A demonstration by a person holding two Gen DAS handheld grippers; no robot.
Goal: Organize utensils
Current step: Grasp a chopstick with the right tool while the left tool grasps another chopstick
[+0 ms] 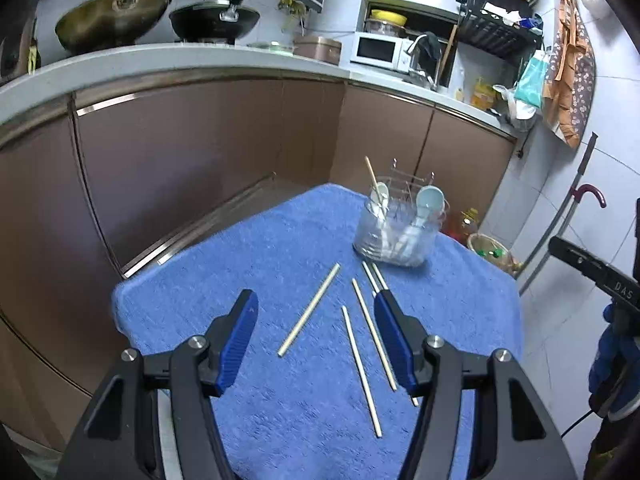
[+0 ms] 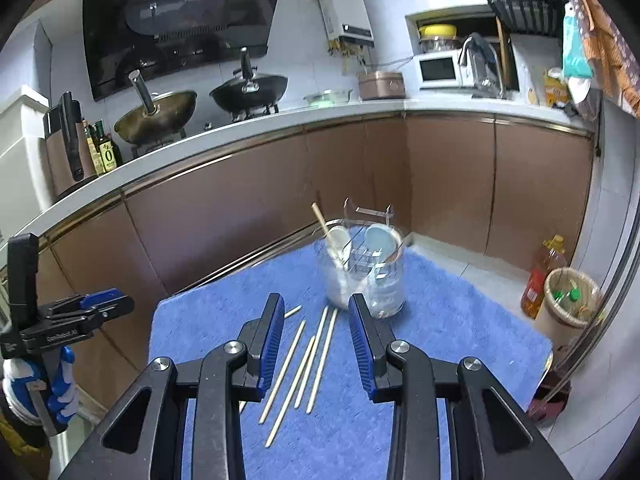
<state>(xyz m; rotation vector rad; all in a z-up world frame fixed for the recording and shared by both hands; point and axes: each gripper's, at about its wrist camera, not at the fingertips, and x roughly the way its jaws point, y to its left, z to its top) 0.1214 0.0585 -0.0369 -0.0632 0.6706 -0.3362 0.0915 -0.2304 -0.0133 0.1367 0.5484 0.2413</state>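
Several wooden chopsticks (image 1: 310, 308) lie loose on a blue towel (image 1: 280, 240); they also show in the right wrist view (image 2: 298, 364). A clear glass holder (image 1: 394, 226) at the towel's far side holds two pale spoons (image 1: 428, 200) and one upright chopstick (image 1: 372, 174); the holder shows in the right wrist view too (image 2: 362, 272). My left gripper (image 1: 316, 306) is open and empty above the chopsticks. My right gripper (image 2: 316, 308) is open and empty above the chopsticks, just short of the holder.
Brown kitchen cabinets (image 1: 200, 152) stand close behind the towel, with a white counter (image 2: 240, 132) carrying two woks and a microwave (image 1: 378, 50). A bin (image 2: 568, 300) and an oil bottle (image 2: 542, 276) stand on the floor to the right.
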